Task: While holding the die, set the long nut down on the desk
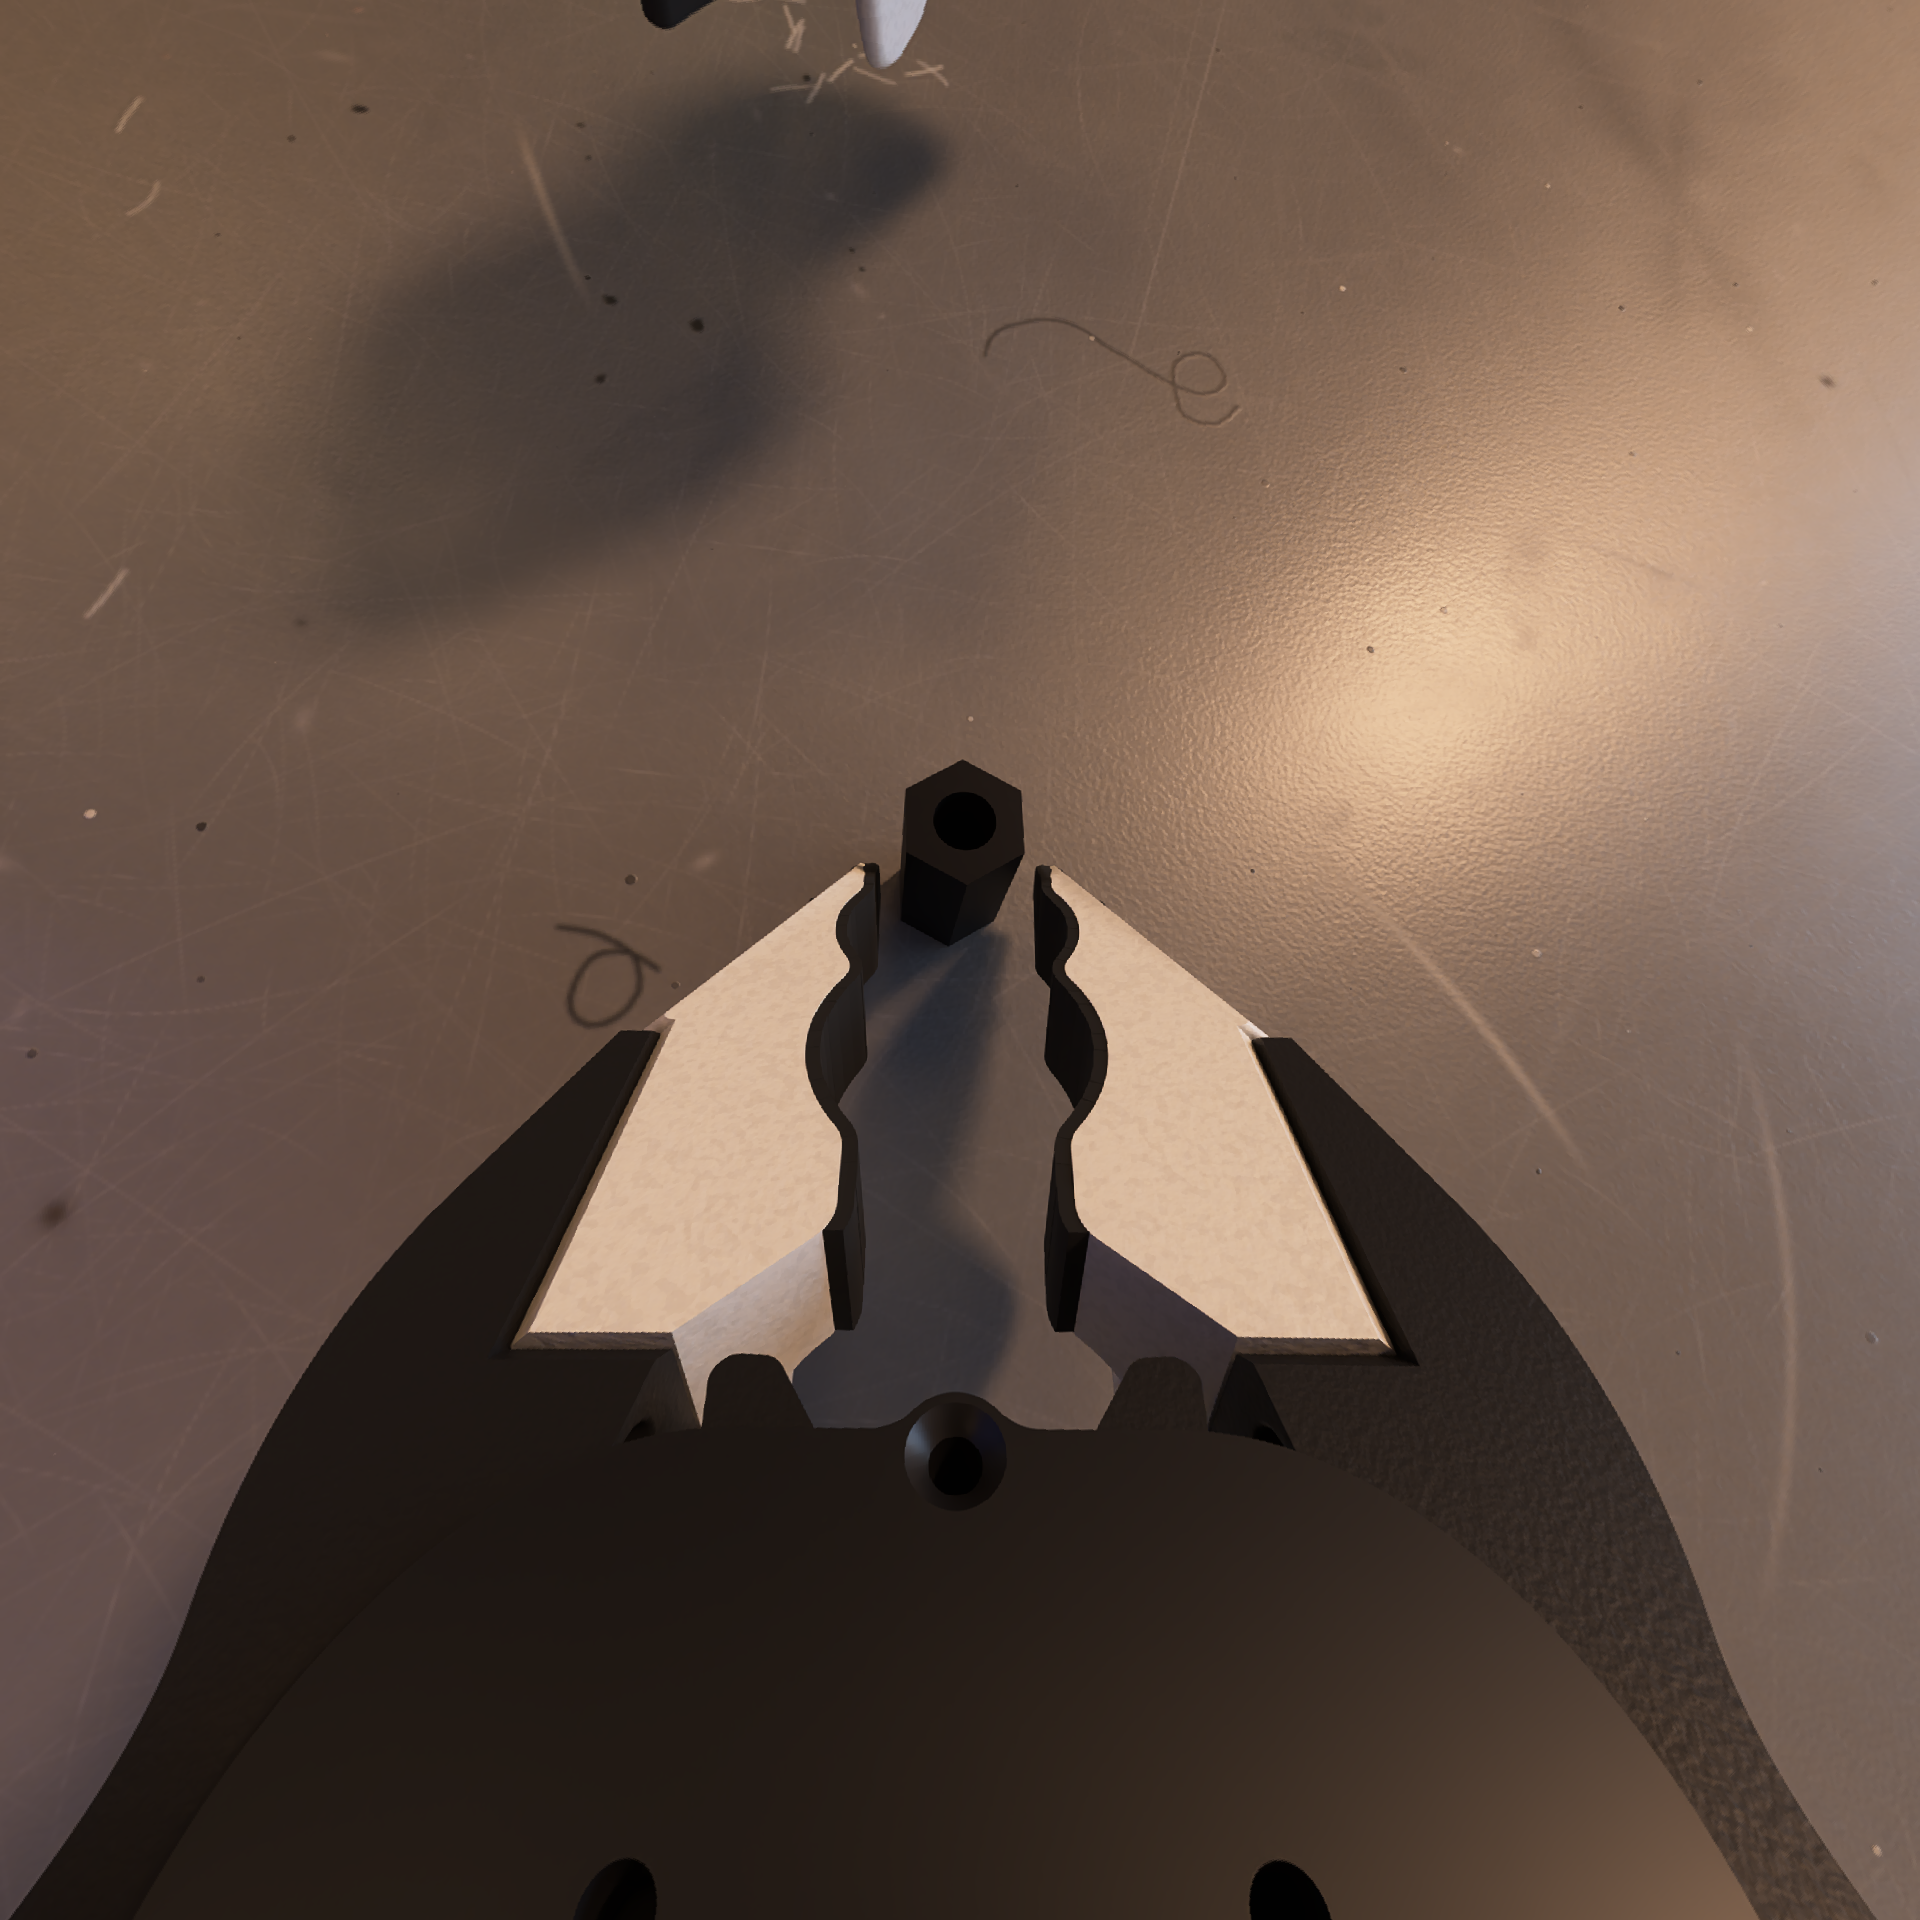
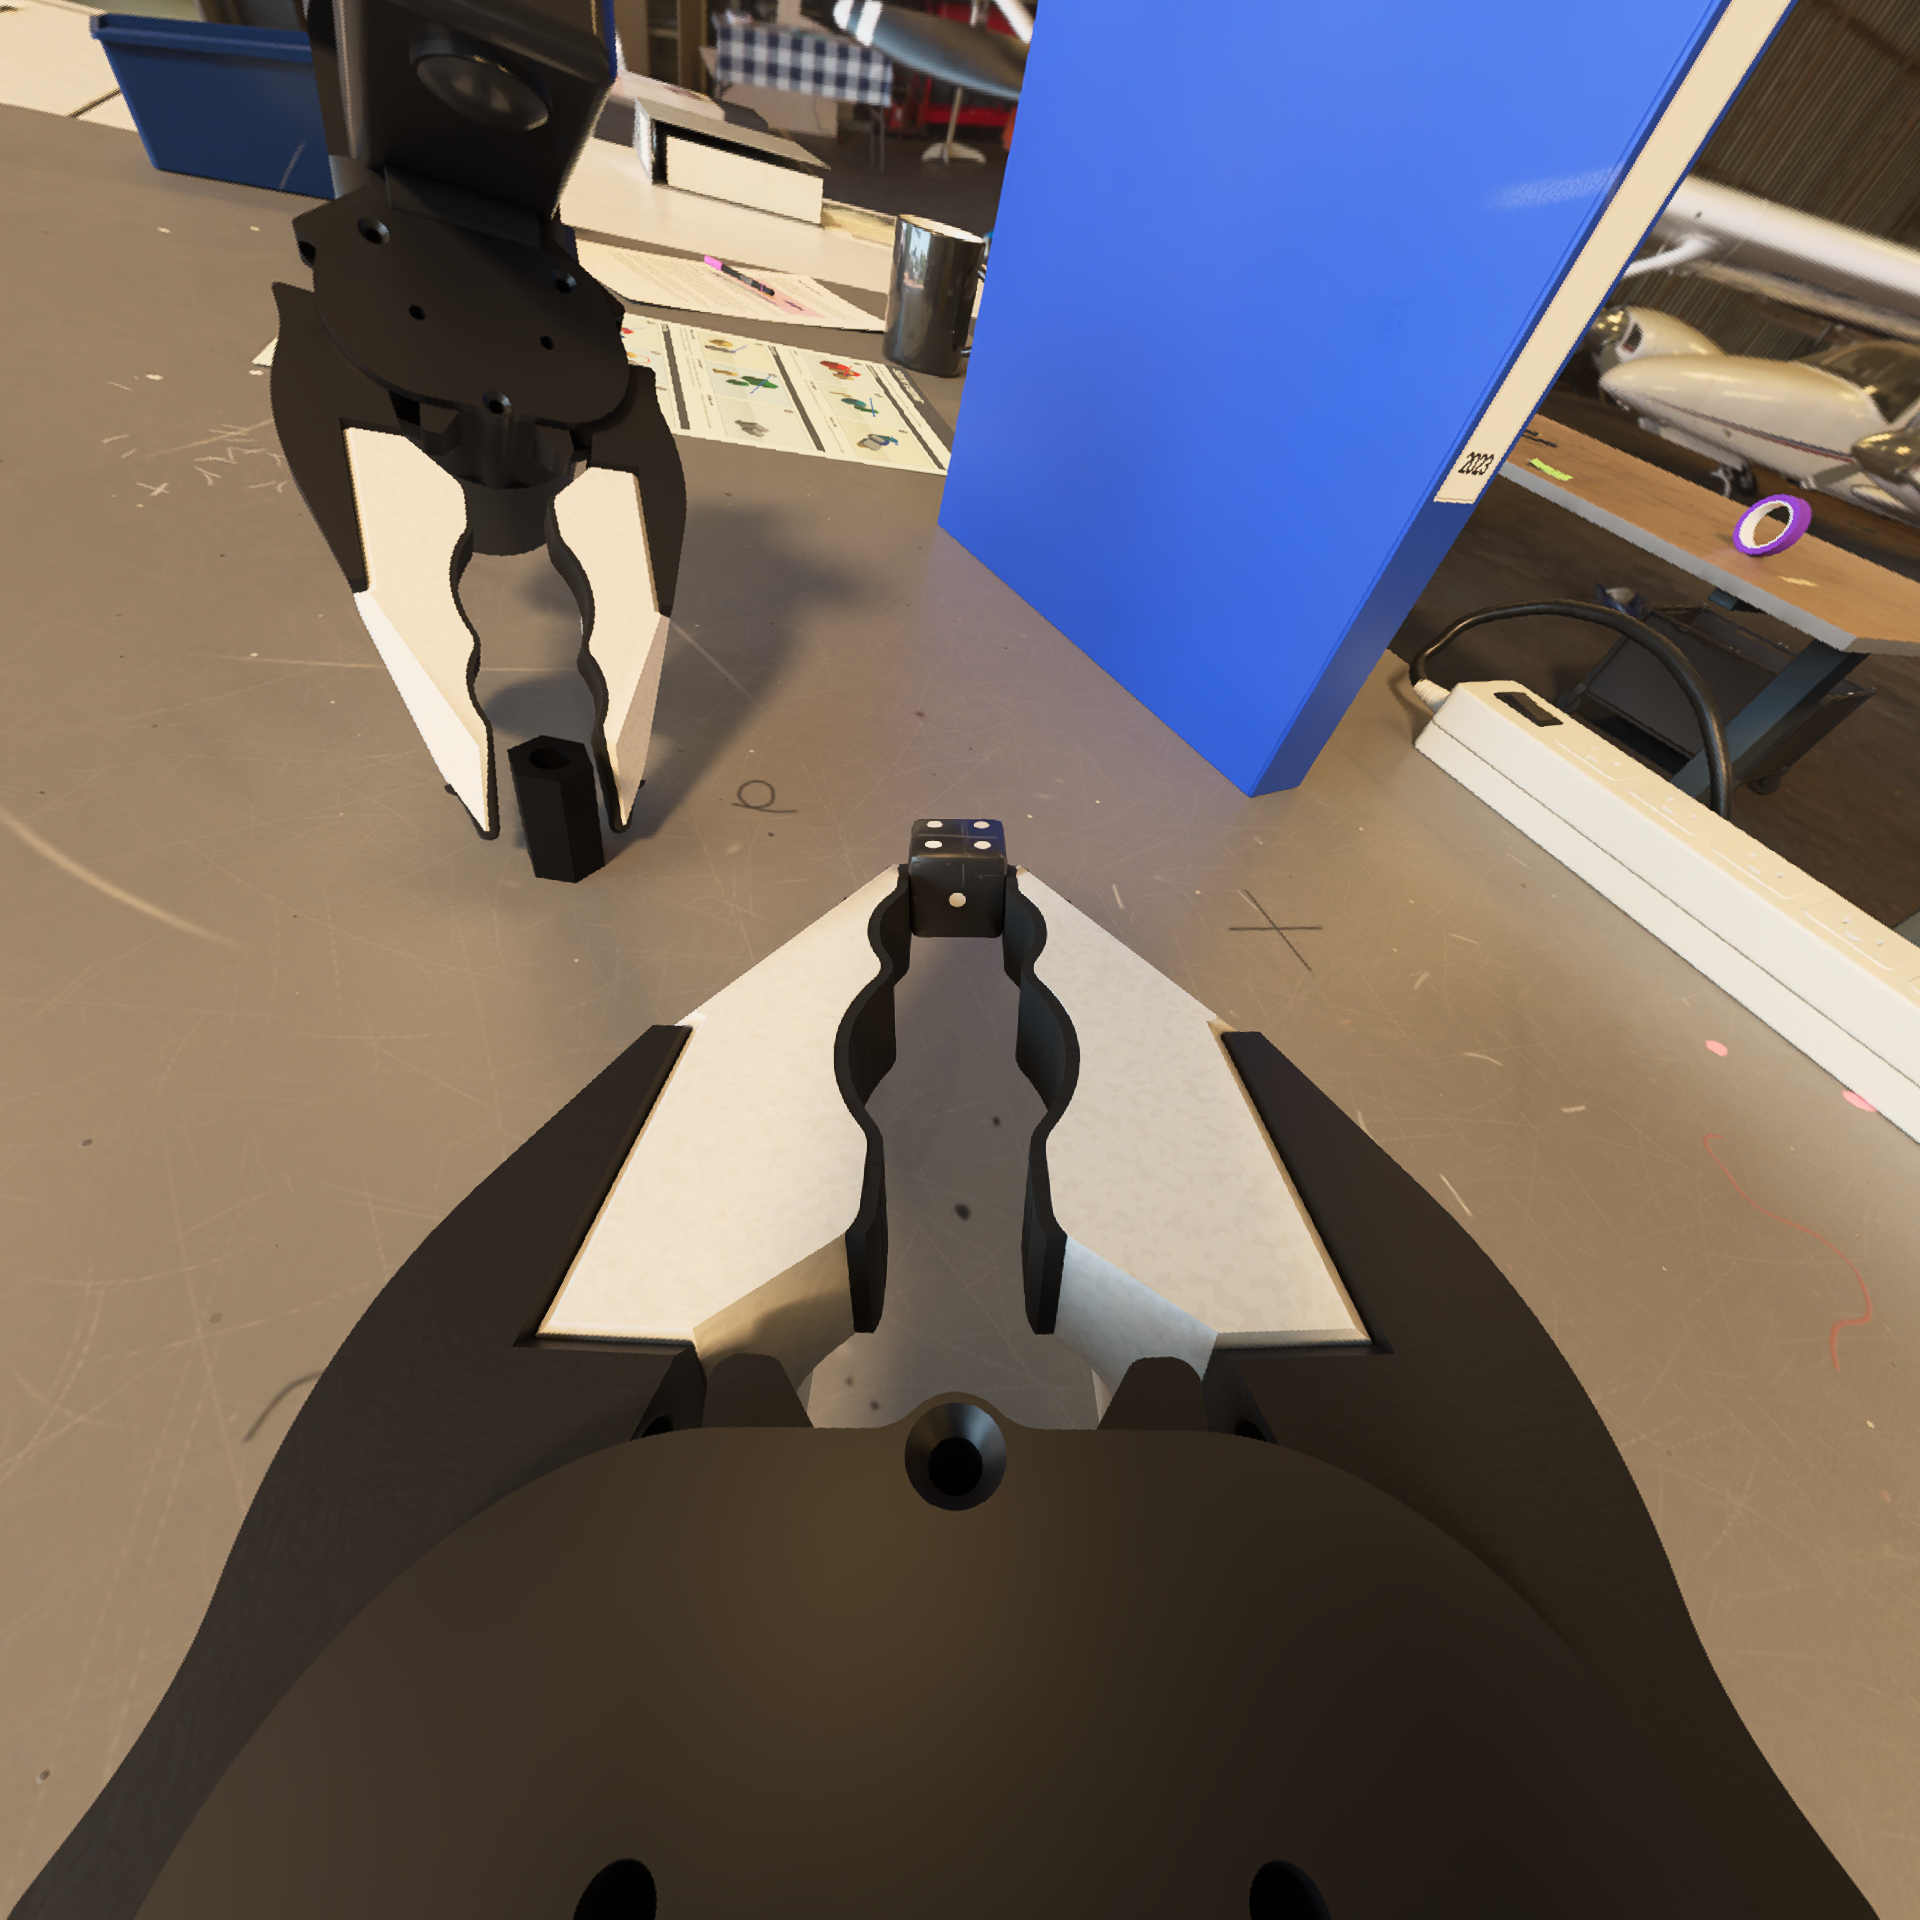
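Note:
The long nut (image 1: 961,852) is a black hexagonal piece that stands upright on the grey desk (image 1: 1351,623). My left gripper (image 1: 956,875) is open, and its white fingertips flank the nut with small gaps on both sides. The right wrist view shows the same thing: the left gripper (image 2: 554,823) points down around the standing nut (image 2: 556,805). My right gripper (image 2: 956,878) is shut on the black die (image 2: 956,881) with white pips, held at its fingertips just above the desk (image 2: 312,1039). A white fingertip (image 1: 888,31) of the right gripper shows at the top of the left wrist view.
A tall blue binder (image 2: 1247,364) stands to the right of the die. Behind it are a metal mug (image 2: 930,296), printed sheets (image 2: 790,400), a box (image 2: 738,166) and a blue bin (image 2: 218,94). A white power strip (image 2: 1662,790) lies along the desk's right edge.

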